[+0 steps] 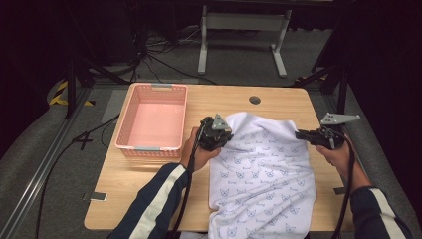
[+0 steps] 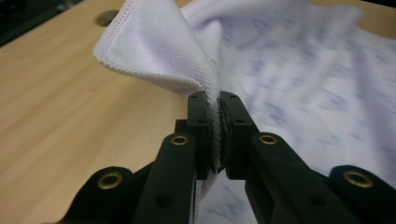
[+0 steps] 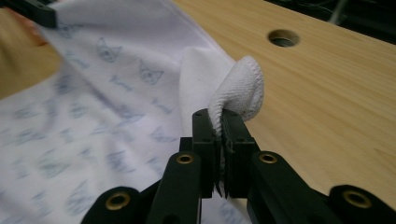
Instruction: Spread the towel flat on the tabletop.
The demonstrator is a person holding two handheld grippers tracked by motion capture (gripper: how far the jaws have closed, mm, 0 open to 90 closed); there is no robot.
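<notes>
Cat-print white towel (image 1: 263, 169), spread on table (image 1: 293, 99) beside pink basket (image 1: 152, 122): left tongs (image 2: 218, 100) and right tongs (image 3: 219, 116) each clenched on a far corner, evidently for folding.

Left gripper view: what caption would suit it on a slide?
Left gripper clamped on the hemmed corner of a white cat-print towel above a wooden table.

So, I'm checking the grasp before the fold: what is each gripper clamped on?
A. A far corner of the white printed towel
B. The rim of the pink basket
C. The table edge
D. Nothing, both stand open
A: both the left gripper and the right gripper pinch a corner of the towel.
</notes>
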